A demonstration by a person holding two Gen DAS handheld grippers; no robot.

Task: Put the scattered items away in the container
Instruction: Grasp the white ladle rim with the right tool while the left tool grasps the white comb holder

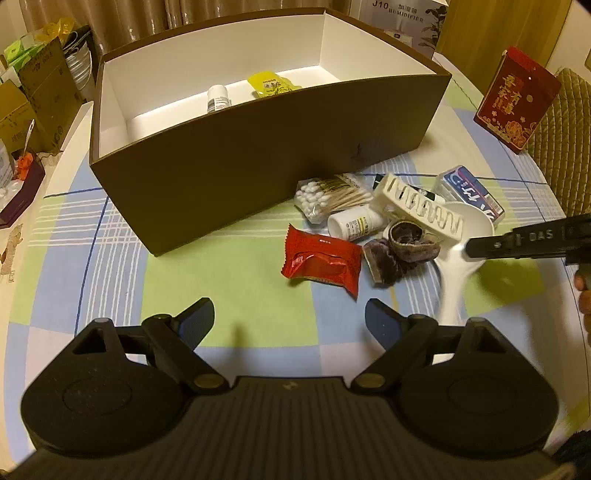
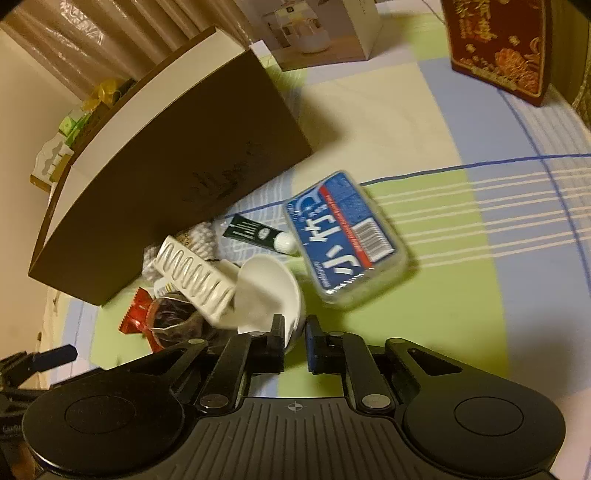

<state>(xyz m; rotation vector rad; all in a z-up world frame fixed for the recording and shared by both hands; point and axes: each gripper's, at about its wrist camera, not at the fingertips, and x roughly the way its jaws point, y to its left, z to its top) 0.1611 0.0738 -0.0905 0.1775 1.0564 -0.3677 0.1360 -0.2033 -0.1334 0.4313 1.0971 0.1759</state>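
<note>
A brown box (image 1: 258, 155) with a white inside stands on the checked tablecloth and holds a white bottle (image 1: 218, 98) and a yellow packet (image 1: 269, 85). In front of it lie a cotton swab pack (image 1: 332, 197), a pill bottle (image 1: 354, 223), a red snack packet (image 1: 321, 260), a white hair clip (image 1: 421, 208), a dark scrunchie (image 1: 402, 247), a dark tube (image 2: 255, 230) and a blue-labelled case (image 2: 343, 240). My right gripper (image 2: 295, 326) is shut on the white spoon (image 2: 266, 291) near its bowl. My left gripper (image 1: 290, 308) hovers open over bare cloth below the red packet.
A red gift box (image 1: 517, 99) stands at the back right beside a padded chair back (image 1: 561, 147). A humidifier carton (image 1: 399, 18) sits behind the brown box. Cardboard boxes and clutter (image 1: 37, 92) crowd the left side beyond the table edge.
</note>
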